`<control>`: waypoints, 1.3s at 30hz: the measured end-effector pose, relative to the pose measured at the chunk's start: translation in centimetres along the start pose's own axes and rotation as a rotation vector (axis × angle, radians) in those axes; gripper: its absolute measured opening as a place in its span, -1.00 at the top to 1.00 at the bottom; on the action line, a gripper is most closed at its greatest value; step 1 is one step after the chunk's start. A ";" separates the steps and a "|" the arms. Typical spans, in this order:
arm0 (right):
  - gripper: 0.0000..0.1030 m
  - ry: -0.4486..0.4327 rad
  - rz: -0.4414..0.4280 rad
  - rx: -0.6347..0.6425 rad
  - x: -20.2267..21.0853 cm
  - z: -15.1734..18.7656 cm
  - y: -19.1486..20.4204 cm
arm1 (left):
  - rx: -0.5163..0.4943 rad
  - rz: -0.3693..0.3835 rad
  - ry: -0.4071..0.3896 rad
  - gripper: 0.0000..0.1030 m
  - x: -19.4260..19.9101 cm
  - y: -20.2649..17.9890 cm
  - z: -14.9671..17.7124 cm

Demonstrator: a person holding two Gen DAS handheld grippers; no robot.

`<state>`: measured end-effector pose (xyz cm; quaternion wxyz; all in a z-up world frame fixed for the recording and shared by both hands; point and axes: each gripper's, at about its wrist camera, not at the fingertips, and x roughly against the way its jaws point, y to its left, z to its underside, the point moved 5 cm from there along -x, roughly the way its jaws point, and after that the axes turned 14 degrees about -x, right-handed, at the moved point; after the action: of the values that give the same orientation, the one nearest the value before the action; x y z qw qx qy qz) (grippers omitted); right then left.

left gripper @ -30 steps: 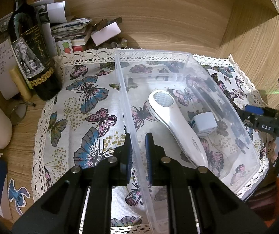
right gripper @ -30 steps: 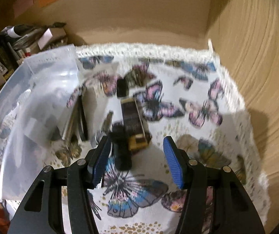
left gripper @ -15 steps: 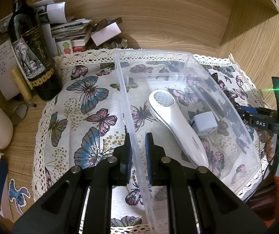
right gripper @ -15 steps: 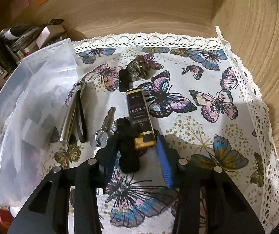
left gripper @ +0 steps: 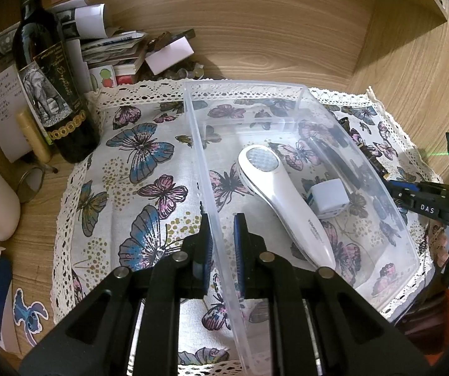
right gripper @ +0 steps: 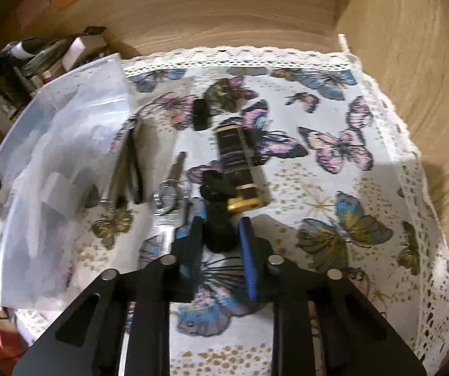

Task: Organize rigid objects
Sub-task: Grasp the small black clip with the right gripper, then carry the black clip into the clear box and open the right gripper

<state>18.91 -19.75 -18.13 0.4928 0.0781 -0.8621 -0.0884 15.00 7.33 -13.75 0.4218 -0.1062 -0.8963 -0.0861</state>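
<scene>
Nearest in the right wrist view, the right gripper (right gripper: 219, 235) has its blue pads narrowed around a small black object (right gripper: 219, 219), which lies on the butterfly cloth (right gripper: 334, 144) with its long axis running near to far, in line with the fingers; the blur leaves it unclear whether the pads are pressing yet. Just beyond, touching or overlapping its far end, a black and gold tube (right gripper: 237, 159) points the same way, gold cap nearest. Left of these lie a key (right gripper: 169, 188) and a slim metal stick. The clear bin (left gripper: 287, 89) sits further left, so the lift likely goes that way. The left gripper (left gripper: 221, 244) pinches the bin's left wall, nearly shut, steadying it; a white handheld device (left gripper: 284, 200) and a white cube (left gripper: 329, 197) already lie inside
</scene>
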 end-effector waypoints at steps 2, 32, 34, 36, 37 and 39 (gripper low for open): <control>0.62 -0.001 0.008 0.025 -0.2 -0.1 0.6 | 0.001 0.000 -0.001 0.76 0.0 0.0 0.0; 0.63 -0.243 -0.137 0.180 5.6 -5.5 11.0 | 0.002 0.011 -0.013 0.76 0.0 0.0 -0.1; 0.63 -0.241 -0.150 0.207 5.4 -5.6 12.3 | 0.004 0.015 -0.014 0.77 0.0 0.1 0.0; 0.63 -0.233 -0.161 0.234 5.1 -5.6 13.5 | 0.005 0.018 -0.015 0.76 0.0 0.1 0.0; 0.63 -0.229 -0.166 0.244 4.9 -5.6 14.0 | 0.005 0.020 -0.016 0.76 0.0 0.2 0.0; 0.63 -0.216 -0.174 0.266 4.4 -5.4 15.1 | 0.004 0.019 -0.016 0.76 0.0 0.2 0.0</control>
<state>20.64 -6.42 -8.32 0.3733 0.2066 -0.9041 -0.0238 15.07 7.49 -13.77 0.4155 -0.1146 -0.8989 -0.0793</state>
